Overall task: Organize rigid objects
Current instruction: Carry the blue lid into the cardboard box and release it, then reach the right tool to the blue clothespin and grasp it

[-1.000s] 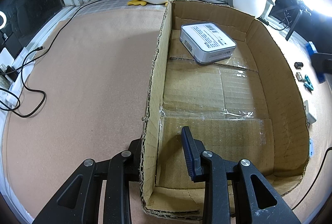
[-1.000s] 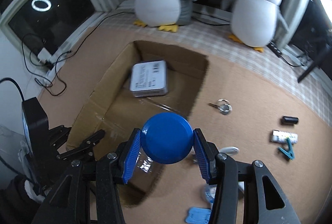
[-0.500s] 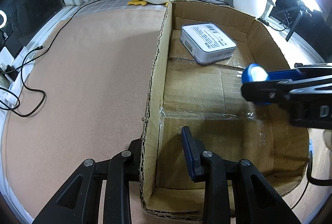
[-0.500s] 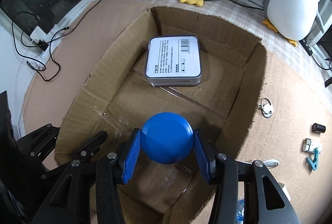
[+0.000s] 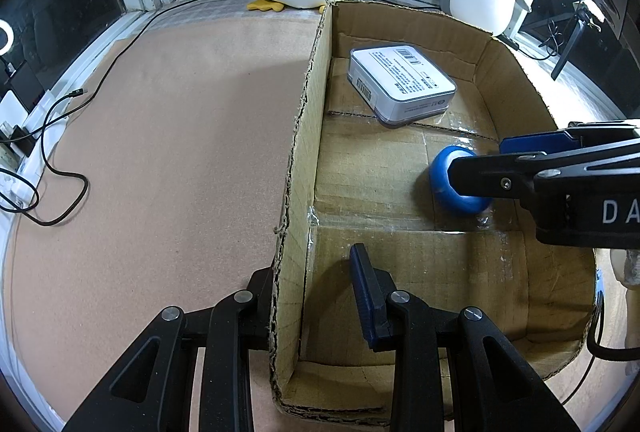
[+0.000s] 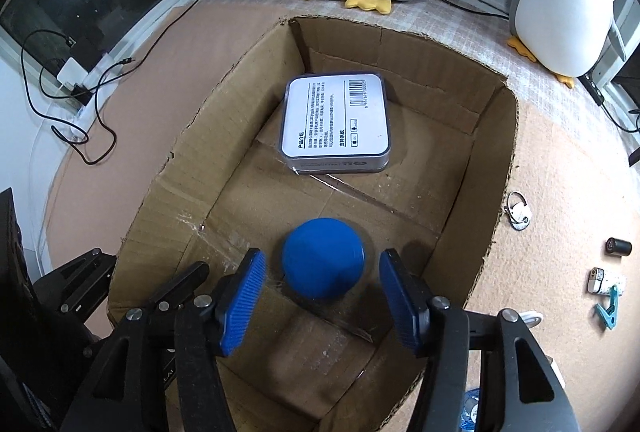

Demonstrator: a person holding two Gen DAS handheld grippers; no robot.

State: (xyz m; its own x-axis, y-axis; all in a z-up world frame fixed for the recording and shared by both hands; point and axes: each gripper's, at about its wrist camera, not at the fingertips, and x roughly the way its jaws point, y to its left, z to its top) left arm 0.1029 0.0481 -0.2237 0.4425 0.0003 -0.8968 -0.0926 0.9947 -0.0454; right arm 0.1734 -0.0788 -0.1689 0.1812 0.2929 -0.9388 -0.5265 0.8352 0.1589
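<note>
Placing step: right gripper (image 6: 322, 298) stood wide, blue puck (image 6: 323, 257) released on the cardboard box (image 6: 494, 168) floor at 6 o'clock; withdrawal judged next.

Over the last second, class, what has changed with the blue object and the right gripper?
The right gripper carried the blue round object over the cardboard box, lowered it inside and opened its jaws, releasing it. The white tin stayed put; the left gripper still straddles the box wall.
</note>
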